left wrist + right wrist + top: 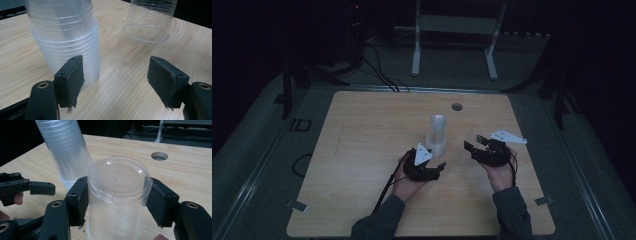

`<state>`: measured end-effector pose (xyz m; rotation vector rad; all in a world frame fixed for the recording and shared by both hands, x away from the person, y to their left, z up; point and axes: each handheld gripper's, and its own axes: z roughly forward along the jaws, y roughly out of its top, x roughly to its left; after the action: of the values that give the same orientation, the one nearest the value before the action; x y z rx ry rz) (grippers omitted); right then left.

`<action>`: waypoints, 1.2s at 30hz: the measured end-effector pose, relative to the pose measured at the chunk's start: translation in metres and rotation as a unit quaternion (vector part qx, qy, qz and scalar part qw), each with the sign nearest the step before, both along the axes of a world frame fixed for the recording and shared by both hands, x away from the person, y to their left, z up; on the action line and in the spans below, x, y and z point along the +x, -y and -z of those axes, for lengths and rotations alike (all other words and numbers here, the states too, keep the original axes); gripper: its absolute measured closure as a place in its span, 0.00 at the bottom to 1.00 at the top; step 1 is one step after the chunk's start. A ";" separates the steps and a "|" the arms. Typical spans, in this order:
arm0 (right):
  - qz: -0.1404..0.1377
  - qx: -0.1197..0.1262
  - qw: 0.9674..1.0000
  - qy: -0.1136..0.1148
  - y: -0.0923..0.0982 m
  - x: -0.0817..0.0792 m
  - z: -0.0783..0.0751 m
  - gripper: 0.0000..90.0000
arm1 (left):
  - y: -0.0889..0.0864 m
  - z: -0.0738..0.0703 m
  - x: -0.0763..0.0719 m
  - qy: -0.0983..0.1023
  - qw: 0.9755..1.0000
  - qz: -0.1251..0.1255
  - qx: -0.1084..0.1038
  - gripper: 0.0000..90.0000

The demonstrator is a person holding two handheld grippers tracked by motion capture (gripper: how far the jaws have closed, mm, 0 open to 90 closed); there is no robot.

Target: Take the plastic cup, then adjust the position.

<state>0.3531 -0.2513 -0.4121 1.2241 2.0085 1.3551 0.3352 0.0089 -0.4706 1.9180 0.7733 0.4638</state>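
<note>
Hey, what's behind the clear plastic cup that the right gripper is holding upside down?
Behind the upturned clear plastic cup in the right gripper stands a tall stack of clear plastic cups on the light wooden table. The cup blurs the stack's foot.

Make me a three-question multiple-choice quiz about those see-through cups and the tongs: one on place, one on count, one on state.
1. Where does the stack of clear cups stand?
A. On the floor
B. On the wooden table, near the middle
C. On the metal frame

2. How many round holes are in the tabletop?
A. One
B. Three
C. Five

3. What are the right tongs doing?
A. Hanging open, with nothing between them
B. Gripping a cable
C. Clamped on a single clear cup, bottom up

Answers:
1 B, the high view shows the stack upright between the two hands.
2 A, one hole lies beyond the stack.
3 C, both pads press the cup's sides in the right gripper view.
</note>
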 end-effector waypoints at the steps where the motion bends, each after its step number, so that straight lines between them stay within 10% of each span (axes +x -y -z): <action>1: 0.000 0.000 1.000 0.000 0.000 0.000 0.000 0.43 | 0.000 0.000 0.000 0.000 1.000 0.000 0.000 0.32; 36: -0.008 0.029 0.999 -0.017 -0.005 -0.007 0.013 0.44 | 0.024 -0.008 -0.002 0.009 0.999 0.033 0.002 0.26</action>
<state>0.3460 -0.2467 -0.4246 1.2666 2.0195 1.4190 0.3334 -0.0154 -0.4628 1.9346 0.6959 0.4412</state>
